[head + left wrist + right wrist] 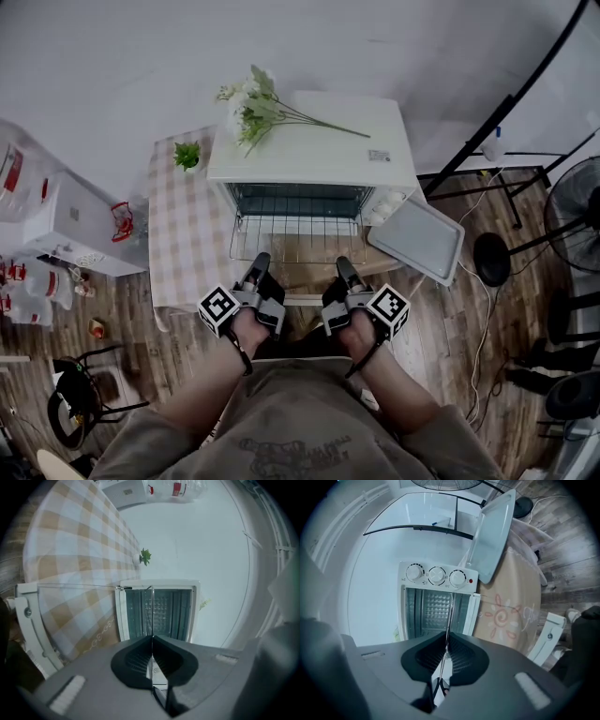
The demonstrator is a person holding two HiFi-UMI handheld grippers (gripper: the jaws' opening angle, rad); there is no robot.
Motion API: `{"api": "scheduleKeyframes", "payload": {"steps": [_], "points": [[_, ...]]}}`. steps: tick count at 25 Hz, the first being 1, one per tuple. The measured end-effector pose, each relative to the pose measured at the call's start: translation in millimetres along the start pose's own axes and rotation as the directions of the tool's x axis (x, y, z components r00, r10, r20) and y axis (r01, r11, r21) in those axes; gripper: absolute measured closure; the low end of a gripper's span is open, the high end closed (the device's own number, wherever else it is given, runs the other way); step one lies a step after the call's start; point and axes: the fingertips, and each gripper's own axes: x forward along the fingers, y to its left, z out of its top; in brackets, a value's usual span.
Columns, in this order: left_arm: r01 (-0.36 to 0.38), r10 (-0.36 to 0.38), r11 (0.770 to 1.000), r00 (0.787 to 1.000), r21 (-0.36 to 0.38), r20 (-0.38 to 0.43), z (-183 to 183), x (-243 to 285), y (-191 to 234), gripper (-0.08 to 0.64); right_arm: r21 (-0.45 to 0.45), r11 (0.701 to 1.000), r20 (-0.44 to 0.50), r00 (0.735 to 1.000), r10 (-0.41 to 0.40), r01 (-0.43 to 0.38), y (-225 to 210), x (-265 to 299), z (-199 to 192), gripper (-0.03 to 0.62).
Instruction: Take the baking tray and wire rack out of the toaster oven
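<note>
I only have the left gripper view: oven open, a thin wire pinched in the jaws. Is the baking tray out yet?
Observer: Yes. The flat grey metal baking tray lies on the table, right of the white toaster oven.
Operator: Right gripper?
Observer: The right gripper is shut on the front edge of the silver wire rack. Your wire is part of that same rack.
Operator: How far out is it?
Observer: In the head view most of it sticks out of the oven's mouth. I'd judge it nearly free.
</note>
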Motion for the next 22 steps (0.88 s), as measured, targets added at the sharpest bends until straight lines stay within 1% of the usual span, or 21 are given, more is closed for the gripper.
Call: {"api": "scheduleKeyframes", "payload": {"steps": [3, 5, 8, 12, 18, 22], "points": [[0.033, -0.033, 0.999, 0.999, 0.009, -0.016, -6.6, -10.4, -17.7, 0.555, -0.012, 1.0, -0.003, 1.0, 0.025, -0.025, 11.7, -13.2, -5.2, 0.549], [0.046, -0.045, 0.999, 0.998, 0.003, -0.032, -12.3, -18.2, -28.6, 0.555, -0.015, 0.999, -0.003, 0.999, 0.039, -0.039, 19.7, -22.6, -8.0, 0.553], [0.032, -0.033, 0.999, 0.998, -0.007, -0.045, -15.9, -29.3, -36.5, 0.555, -0.019, 0.999, -0.017, 0.999, 0.039, -0.04, 26.1, -34.4, -13.1, 0.555], [0.031, -0.031, 1.0, 0.997, 0.005, -0.073, -19.5, -37.8, -54.2, 0.555, -0.026, 0.998, -0.026, 0.998, 0.058, -0.058, 47.7, -44.6, -17.4, 0.555], [0.023, -0.023, 1.0, 0.994, -0.001, -0.104, -26.2, -49.8, -73.2, 0.555, -0.089, 0.996, -0.051, 0.999, 0.01, -0.014, 66.2, -59.8, -19.8, 0.551], [0.022, -0.022, 1.0, 0.995, 0.004, -0.093, -24.2, -54.3, -81.8, 0.555, -0.09, 0.996, -0.063, 0.998, -0.005, 0.0, 74.7, -61.9, -22.5, 0.551]]}}
